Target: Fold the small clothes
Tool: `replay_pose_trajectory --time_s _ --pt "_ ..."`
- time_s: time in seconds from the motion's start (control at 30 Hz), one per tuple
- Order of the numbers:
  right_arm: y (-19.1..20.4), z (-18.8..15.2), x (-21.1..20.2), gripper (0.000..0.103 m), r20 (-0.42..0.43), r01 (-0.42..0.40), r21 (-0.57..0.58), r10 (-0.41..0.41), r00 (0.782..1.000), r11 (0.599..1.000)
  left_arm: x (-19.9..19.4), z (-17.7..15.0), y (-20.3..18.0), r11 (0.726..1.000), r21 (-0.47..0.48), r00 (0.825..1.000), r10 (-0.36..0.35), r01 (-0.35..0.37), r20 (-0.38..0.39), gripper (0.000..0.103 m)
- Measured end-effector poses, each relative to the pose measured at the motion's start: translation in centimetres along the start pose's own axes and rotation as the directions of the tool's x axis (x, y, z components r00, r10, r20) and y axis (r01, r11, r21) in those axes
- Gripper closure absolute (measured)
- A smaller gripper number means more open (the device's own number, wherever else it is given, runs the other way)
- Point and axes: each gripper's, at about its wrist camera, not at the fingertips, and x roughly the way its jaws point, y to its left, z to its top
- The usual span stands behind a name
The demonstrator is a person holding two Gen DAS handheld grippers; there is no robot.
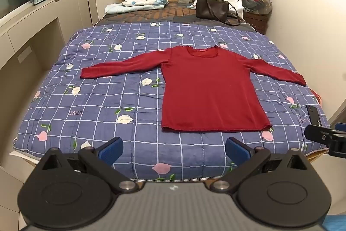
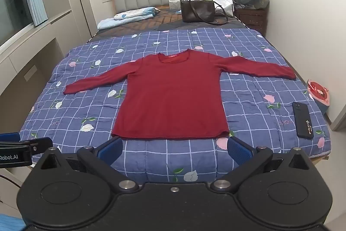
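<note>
While both our grippers, left (image 1: 174, 147) and right (image 2: 175, 147), hover empty with jaws apart, a red top (image 1: 207, 88) lies flat on the quilt (image 1: 97, 101); seemingly soft, light knit, best pinched at a cuff.

"Robot.AI" on the left hand-held gripper (image 2: 26, 145), reversed "LOVE" on the quilt (image 1: 75, 113)

The red shirt's (image 1: 207, 88) neck label print is too small to read.

a black phone (image 2: 302, 120) lies on the floral quilt (image 2: 64, 114), handbag (image 2: 197, 10) beyond.
</note>
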Motion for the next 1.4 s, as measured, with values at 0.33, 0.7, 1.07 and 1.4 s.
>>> replay_pose_trajectory --time_s 0.33,0.7,1.07,1.4 --pt "-0.01 0.03 0.16 0.000 -0.004 0.001 0.004 -0.001 1.000 1.000 0.15 -0.12 0.61 1.000 -0.005 1.000 -0.007 0.007 -0.002 0.000" --pt "0.08 0.05 0.27 0.000 -0.004 0.001 0.002 -0.001 1.000 1.000 0.39 -0.18 0.46 1.000 -0.005 1.000 -0.002 0.002 -0.008 0.000" --pt "0.17 0.07 0.40 0.000 -0.006 0.002 0.003 -0.002 1.000 1.000 0.51 -0.14 0.70 1.000 -0.015 1.000 -0.002 0.002 -0.014 0.000" --pt "0.19 0.10 0.44 0.000 -0.006 0.003 0.002 -0.003 1.000 1.000 0.57 -0.14 0.83 1.000 -0.017 1.000 -0.004 0.004 -0.016 0.000"
